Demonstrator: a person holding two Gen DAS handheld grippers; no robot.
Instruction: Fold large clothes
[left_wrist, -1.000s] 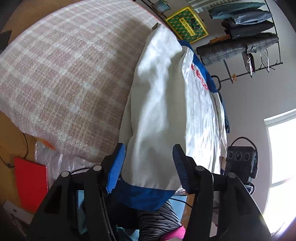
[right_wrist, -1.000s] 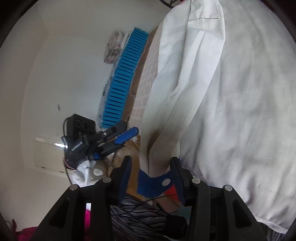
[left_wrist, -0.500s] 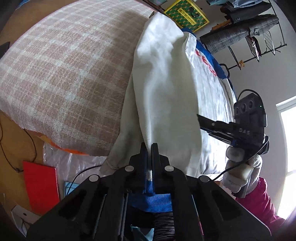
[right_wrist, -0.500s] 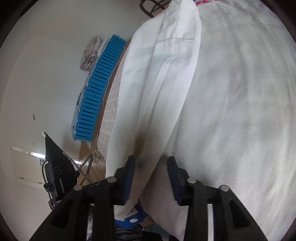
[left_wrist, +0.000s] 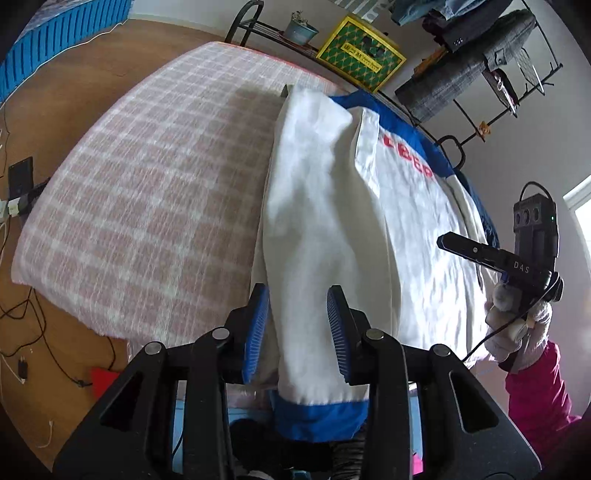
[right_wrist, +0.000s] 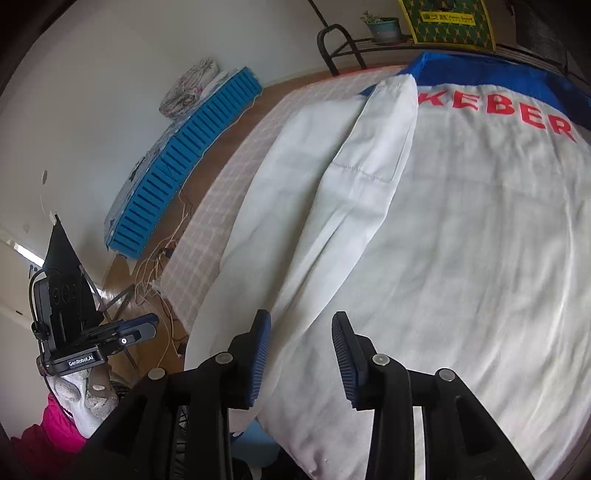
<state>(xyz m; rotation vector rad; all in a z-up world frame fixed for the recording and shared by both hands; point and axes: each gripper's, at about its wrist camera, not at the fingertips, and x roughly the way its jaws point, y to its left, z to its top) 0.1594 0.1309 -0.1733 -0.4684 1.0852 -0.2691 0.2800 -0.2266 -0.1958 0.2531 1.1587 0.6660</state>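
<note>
Bed (left_wrist: 122, 206) beneath, both jaws just reopened, seemingly releasing the white jacket (left_wrist: 369, 240).

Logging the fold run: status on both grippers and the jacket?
Left gripper and right gripper: just reopened, nothing clamped. White jacket flat on checked bed, sleeve folded along it. Nothing in the way.

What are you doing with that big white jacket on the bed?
A person with tongs in each hand is folding the white jacket on the checked bed cover. Its sleeve is already laid along the body. The left tongs and right tongs have just been opening and now stand open above the cloth, gripping nothing.
</note>
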